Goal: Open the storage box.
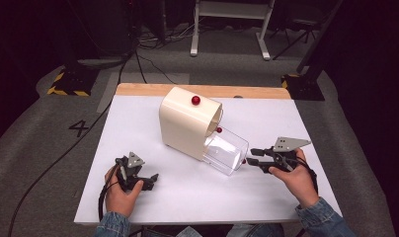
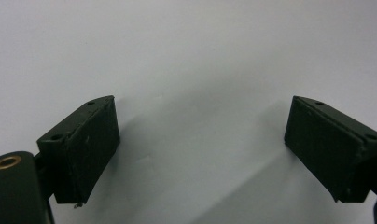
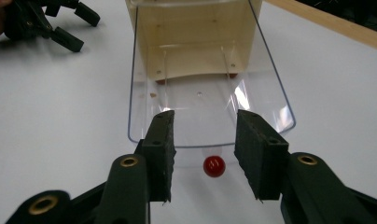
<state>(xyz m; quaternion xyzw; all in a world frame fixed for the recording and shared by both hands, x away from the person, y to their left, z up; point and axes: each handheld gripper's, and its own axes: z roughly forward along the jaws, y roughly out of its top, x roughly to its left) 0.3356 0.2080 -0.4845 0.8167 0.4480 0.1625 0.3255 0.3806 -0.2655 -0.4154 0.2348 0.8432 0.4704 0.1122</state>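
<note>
A cream box (image 1: 185,123) with a rounded top stands a little above the middle of the high view on the white desk (image 1: 138,128). A clear plastic drawer (image 1: 227,150) sticks out of its lower front toward the lower right, and a red knob (image 1: 196,100) sits on the box's top.

The right tongs (image 1: 253,156) sit right of center in the high view, held in the person's right hand (image 1: 294,175) and pointing left at the drawer's outer end. In the right gripper view the right tongs (image 3: 204,156) are partly open and hold nothing. A small red ball (image 3: 214,166), fixed to the front of the drawer (image 3: 210,93), lies in the gap between the jaws without touching either.

The left tongs (image 1: 150,180) lie low in the lower left of the high view, held in the left hand (image 1: 119,195), well apart from the box. In the left gripper view the left tongs (image 2: 200,149) are spread wide over bare white desk (image 2: 186,56), gripping nothing.
</note>
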